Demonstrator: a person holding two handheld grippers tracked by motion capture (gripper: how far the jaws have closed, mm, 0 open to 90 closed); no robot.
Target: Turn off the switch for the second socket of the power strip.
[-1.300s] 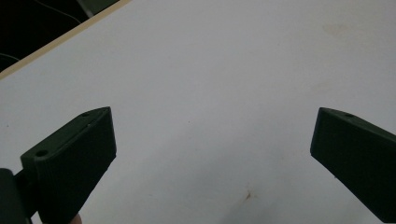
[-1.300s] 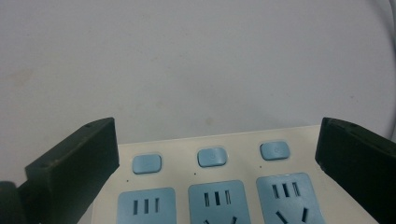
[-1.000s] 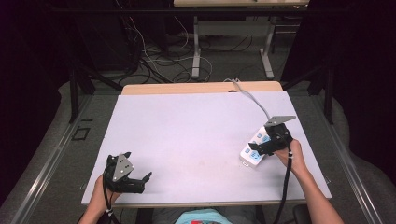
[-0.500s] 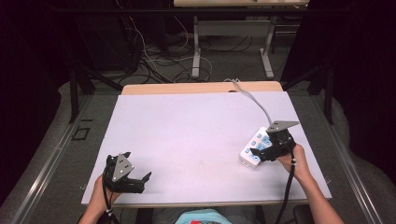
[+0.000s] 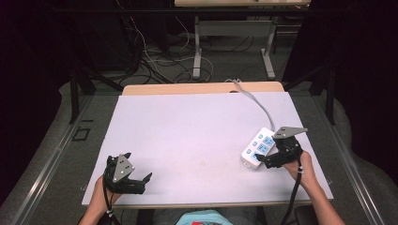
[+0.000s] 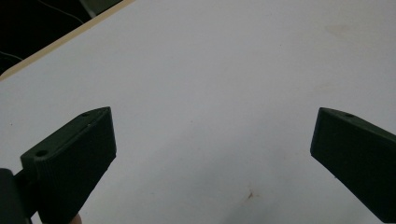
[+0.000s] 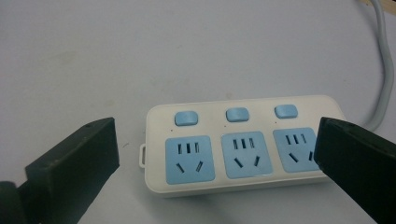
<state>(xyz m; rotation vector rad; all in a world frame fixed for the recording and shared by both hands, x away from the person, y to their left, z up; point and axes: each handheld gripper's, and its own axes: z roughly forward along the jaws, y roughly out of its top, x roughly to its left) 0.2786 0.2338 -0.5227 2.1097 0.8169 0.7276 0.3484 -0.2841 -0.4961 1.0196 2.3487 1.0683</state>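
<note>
A white power strip (image 5: pixel 257 148) (image 7: pixel 243 144) with three blue sockets and three blue switches lies flat near the table's right edge. Its grey cable (image 5: pixel 256 101) (image 7: pixel 385 60) runs off toward the far edge. My right gripper (image 5: pixel 265 160) (image 7: pixel 215 163) is open and hovers just on the near side of the strip, its jaws standing wide on either side of it and touching nothing. At the near left corner my left gripper (image 5: pixel 143 180) (image 6: pixel 212 154) is open over the bare white tabletop (image 6: pixel 210 70), with nothing between its jaws.
The white tabletop (image 5: pixel 187 131) has a bare wooden strip (image 5: pixel 202 88) along its far edge. Beyond it stand table legs (image 5: pixel 197 51) and loose floor cables (image 5: pixel 150 56). Dark curtains close off both sides.
The right gripper has drawn back toward the near edge, away from the strip's middle. The power strip and the left gripper have stayed put.
</note>
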